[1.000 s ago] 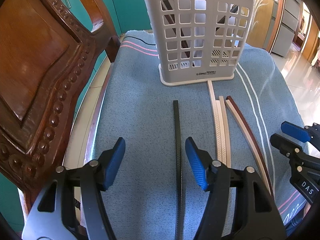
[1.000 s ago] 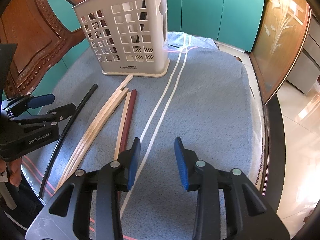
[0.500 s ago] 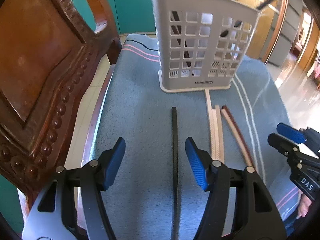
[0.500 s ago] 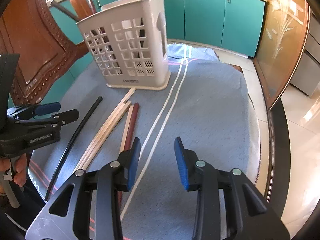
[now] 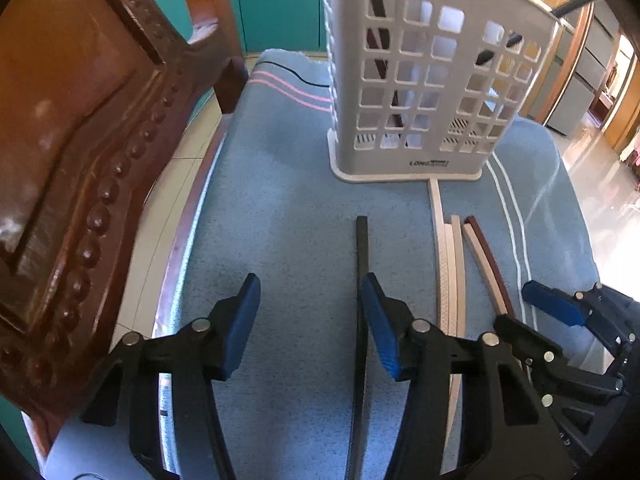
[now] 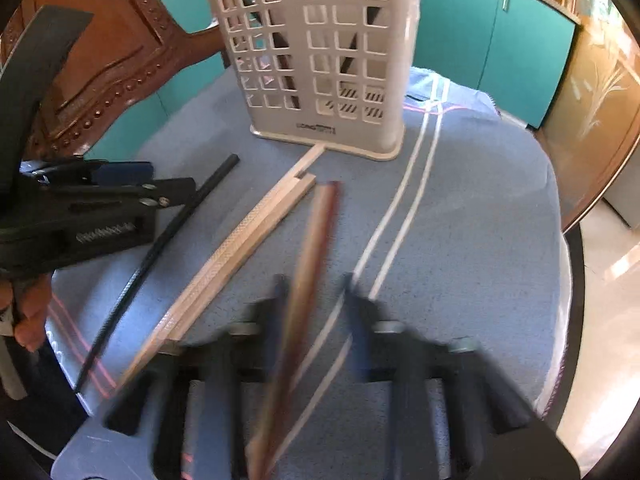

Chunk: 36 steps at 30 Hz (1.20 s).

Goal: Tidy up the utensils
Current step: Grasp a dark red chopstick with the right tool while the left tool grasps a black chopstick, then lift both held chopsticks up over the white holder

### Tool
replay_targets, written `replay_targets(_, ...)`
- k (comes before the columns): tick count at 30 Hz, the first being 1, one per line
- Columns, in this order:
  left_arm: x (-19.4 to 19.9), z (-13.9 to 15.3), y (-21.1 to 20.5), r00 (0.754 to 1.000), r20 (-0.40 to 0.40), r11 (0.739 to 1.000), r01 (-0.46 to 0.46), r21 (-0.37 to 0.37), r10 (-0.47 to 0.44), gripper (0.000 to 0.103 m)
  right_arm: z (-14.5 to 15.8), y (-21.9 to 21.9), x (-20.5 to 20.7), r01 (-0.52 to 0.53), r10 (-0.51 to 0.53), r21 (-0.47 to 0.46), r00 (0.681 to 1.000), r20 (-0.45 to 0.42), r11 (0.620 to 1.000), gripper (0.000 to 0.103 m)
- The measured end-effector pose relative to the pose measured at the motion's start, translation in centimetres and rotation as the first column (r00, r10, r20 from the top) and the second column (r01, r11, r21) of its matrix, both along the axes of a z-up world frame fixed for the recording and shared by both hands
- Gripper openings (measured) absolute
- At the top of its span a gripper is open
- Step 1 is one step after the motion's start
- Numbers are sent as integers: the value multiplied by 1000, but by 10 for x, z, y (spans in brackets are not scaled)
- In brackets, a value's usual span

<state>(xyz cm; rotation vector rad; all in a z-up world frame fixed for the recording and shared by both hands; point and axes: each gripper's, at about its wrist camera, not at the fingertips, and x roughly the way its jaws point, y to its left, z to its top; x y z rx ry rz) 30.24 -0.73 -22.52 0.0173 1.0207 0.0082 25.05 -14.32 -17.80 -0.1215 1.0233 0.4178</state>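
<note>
A white slotted basket stands upright on the blue cloth with a few sticks inside it. In front of it lie a black chopstick, pale beige chopsticks and a red-brown and beige pair. My left gripper is closing slowly, with the black chopstick just inside its right pad and not pinched. My right gripper is blurred and closing. The red-brown pair runs between its jaws, and a gap still shows beside it.
A carved wooden chair rises close on the left. The blue cloth has white stripes and covers a round table whose edge curves off to the right. Teal cabinets stand behind. A hand holds the left gripper.
My right gripper has shifted left, so the red-brown pair now lies between its jaws. My left jaws have narrowed a little around the black chopstick. The basket looks nearer in both views.
</note>
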Motion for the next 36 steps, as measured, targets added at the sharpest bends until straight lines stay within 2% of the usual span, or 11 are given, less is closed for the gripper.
replay_targets(3, -1, -2, -5, 1000, 1, 1000, 16, 10, -16, 54, 3, -7, 0, 33, -33, 33, 999, -6, 999, 12)
replay_targets(7, -5, 2, -8, 1000, 14, 1000, 20, 6, -20, 54, 23, -32, -6, 112, -115, 106, 993, 26, 988, 12)
replay_targets(10, -7, 4, -6, 1000, 23, 1000, 12, 0, -12, 54, 27, -47, -6, 143, -149, 111, 988, 46, 983, 20)
replay_targets(19, -5, 1, -9, 1000, 13, 1000, 8, 8, -8, 54, 2, -48, 14, 189, -189, 13, 982, 1, 982, 21)
replay_targets(22, 1, -3, -7, 1000, 7, 1000, 8, 10, -8, 54, -3, -50, 20, 208, -207, 23, 978, -11, 978, 21)
replay_targets(30, 19, -20, -9, 1000, -10, 999, 12, 29, -12, 57, -5, -41, 29, 193, -191, -50, 981, 29, 980, 23)
replay_targets(33, 24, -21, -13, 1000, -6, 998, 15, 58, -15, 59, -6, -34, 31, 167, -165, -77, 986, 40, 983, 30)
replay_targets(36, 29, -22, -12, 1000, -15, 999, 2, 52, -1, 59, -6, -29, 33, 158, -154, -88, 987, 47, 984, 31)
